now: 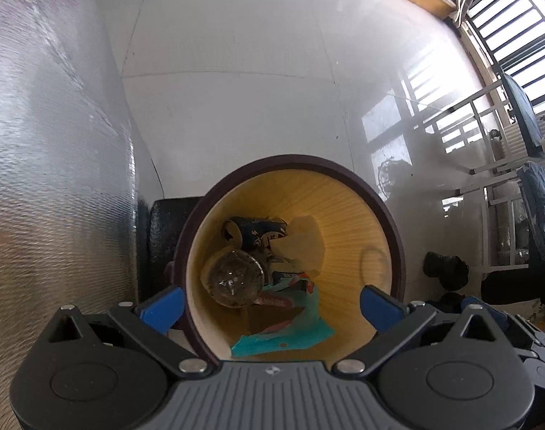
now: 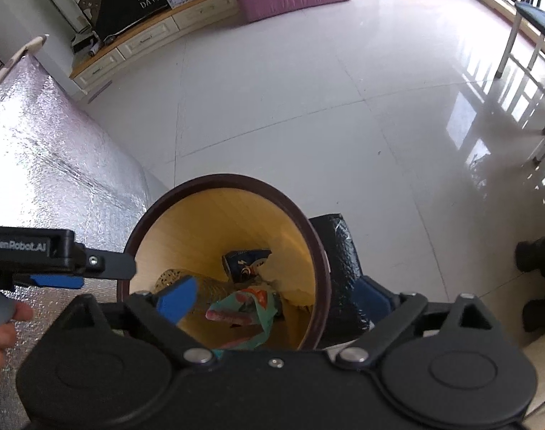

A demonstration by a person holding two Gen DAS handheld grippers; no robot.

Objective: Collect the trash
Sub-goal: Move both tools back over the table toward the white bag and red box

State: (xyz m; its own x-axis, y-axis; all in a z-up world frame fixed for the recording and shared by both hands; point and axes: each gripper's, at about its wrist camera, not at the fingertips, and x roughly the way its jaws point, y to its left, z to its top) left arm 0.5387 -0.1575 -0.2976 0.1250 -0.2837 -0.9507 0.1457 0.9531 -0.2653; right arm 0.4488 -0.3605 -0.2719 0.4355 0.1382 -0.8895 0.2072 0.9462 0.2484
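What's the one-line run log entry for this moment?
left gripper: open, empty, over bin | right gripper: open, empty, over bin | bin: holds clear bottle, teal wrapper, dark blue wrapper

"GenRobot.AI" marks the left hand-held gripper (image 2: pixel 80 275); the black board (image 2: pixel 129 0) reads "HAVE A NICE DAY!"

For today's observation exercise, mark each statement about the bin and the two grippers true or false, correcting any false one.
1. The bin has a dark rim and a wood-coloured inside. True.
2. The bin is empty. False: it holds a clear plastic bottle, a teal wrapper and other trash.
3. The right gripper grips the wrapper. False: its jaws stand open above the bin, holding nothing.
4. The left gripper is open. True.
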